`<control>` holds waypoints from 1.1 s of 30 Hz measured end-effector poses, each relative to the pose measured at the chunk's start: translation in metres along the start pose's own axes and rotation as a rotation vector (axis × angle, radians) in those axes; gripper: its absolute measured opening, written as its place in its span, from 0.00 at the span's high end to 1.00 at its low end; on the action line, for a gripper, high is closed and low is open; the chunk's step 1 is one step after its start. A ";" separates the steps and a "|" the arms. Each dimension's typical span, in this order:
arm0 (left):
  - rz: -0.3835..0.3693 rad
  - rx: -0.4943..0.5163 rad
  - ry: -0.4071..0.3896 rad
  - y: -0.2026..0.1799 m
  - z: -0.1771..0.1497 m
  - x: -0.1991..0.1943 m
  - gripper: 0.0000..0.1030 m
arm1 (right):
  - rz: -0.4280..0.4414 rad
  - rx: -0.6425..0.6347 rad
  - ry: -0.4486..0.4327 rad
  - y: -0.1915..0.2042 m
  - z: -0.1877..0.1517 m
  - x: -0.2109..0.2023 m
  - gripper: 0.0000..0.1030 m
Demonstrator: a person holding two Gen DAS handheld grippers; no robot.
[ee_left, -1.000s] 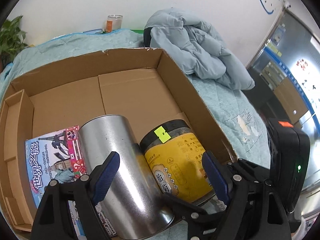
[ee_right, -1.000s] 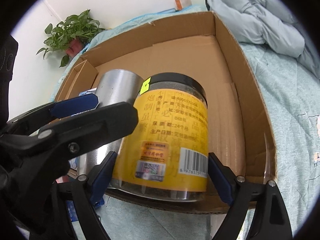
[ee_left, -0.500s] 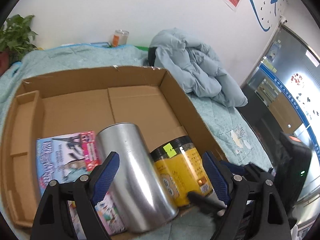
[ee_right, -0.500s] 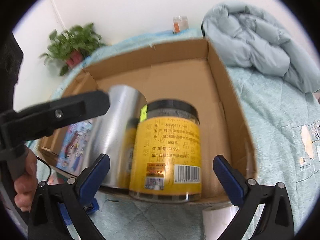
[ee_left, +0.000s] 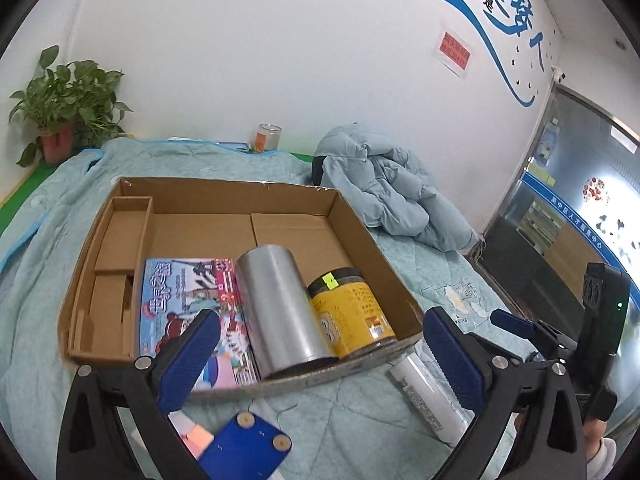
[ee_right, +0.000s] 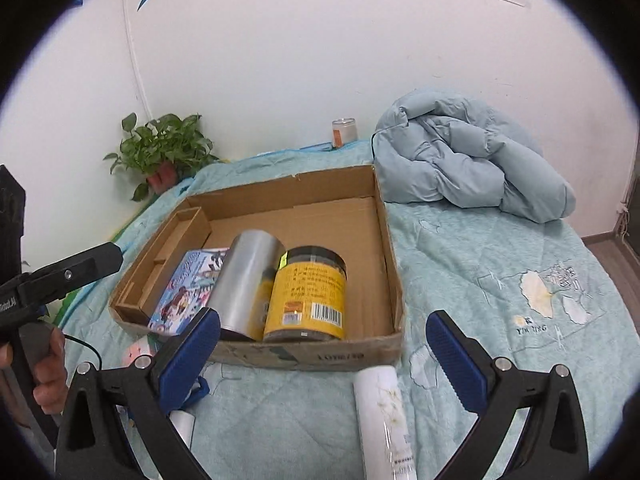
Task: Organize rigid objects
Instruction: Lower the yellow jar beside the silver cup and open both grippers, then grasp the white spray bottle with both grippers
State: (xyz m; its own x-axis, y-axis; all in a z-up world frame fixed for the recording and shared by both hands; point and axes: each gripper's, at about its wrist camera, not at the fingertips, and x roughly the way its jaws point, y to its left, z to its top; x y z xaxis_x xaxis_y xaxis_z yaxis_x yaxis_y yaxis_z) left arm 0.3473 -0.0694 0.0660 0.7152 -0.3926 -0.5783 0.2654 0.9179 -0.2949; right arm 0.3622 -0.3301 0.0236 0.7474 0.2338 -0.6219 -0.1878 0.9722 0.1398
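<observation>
Jaws: both pairs just opened wide, empty | pose: angled down toward cardboard box [ee_left: 372,236]

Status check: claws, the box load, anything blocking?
Both claws, left and right, open, empty. Silver can and yellow jar lying in box. White tube outside, near.

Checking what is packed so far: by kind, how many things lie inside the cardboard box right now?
Plain silver metal canister: 1
Yellow-labelled jar with black lid: 1
Colourful picture book: 1
Total inside the brown cardboard box: 3
</observation>
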 end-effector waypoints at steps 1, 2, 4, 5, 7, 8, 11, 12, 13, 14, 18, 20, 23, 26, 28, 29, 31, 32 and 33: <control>0.000 -0.007 0.000 0.001 -0.004 -0.004 0.01 | -0.007 -0.021 0.007 0.005 -0.003 -0.001 0.00; 0.003 -0.025 -0.003 0.002 -0.010 -0.008 0.01 | -0.014 -0.043 0.013 0.010 -0.006 -0.002 0.00; -0.010 -0.050 -0.035 0.003 -0.020 -0.021 0.01 | -0.008 -0.062 0.027 0.015 -0.016 -0.003 0.00; -0.018 -0.052 -0.047 0.002 -0.026 -0.026 0.01 | 0.001 -0.062 0.040 0.015 -0.021 -0.003 0.00; -0.020 -0.054 -0.043 0.000 -0.035 -0.032 0.01 | 0.000 -0.052 0.087 0.008 -0.034 0.002 0.00; -0.021 -0.053 -0.021 -0.003 -0.039 -0.030 0.01 | -0.012 -0.040 0.102 0.004 -0.040 0.003 0.00; -0.036 -0.046 0.088 -0.011 -0.051 -0.015 0.01 | -0.047 0.003 0.171 -0.018 -0.062 0.011 0.00; -0.050 -0.058 0.129 -0.014 -0.054 -0.007 0.01 | -0.062 0.018 0.199 -0.026 -0.070 0.015 0.00; -0.066 -0.074 0.173 -0.017 -0.056 0.003 0.01 | -0.069 0.030 0.224 -0.033 -0.075 0.019 0.01; -0.095 -0.093 0.224 -0.021 -0.060 0.016 0.01 | -0.076 0.043 0.244 -0.041 -0.081 0.023 0.02; -0.193 -0.160 0.338 -0.033 -0.073 0.056 0.02 | -0.073 0.131 0.351 -0.062 -0.093 0.044 0.29; -0.198 -0.154 0.375 -0.043 -0.078 0.075 0.02 | -0.064 0.106 0.365 -0.061 -0.095 0.051 0.37; -0.214 -0.147 0.424 -0.055 -0.085 0.095 0.02 | -0.073 0.052 0.380 -0.054 -0.101 0.055 0.56; -0.226 -0.157 0.490 -0.063 -0.096 0.114 0.07 | -0.084 0.017 0.365 -0.043 -0.110 0.045 0.57; -0.241 -0.147 0.508 -0.068 -0.102 0.121 0.08 | -0.065 0.057 0.390 -0.036 -0.116 0.037 0.57; -0.248 -0.141 0.527 -0.072 -0.106 0.125 0.11 | -0.039 0.063 0.396 -0.032 -0.121 0.032 0.57; -0.254 -0.137 0.568 -0.076 -0.112 0.134 0.16 | 0.010 0.092 0.411 -0.024 -0.128 0.025 0.57; -0.254 -0.129 0.600 -0.079 -0.116 0.139 0.24 | 0.046 0.109 0.427 -0.019 -0.133 0.022 0.57; -0.255 -0.123 0.621 -0.081 -0.118 0.142 0.28 | 0.066 0.120 0.439 -0.014 -0.136 0.021 0.57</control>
State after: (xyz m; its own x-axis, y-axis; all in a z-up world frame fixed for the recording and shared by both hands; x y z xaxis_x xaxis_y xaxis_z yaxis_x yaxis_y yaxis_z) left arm 0.3510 -0.2062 -0.0826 0.1271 -0.5894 -0.7977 0.2750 0.7937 -0.5426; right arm 0.2942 -0.3409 -0.0959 0.3906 0.2927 -0.8728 -0.1313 0.9561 0.2619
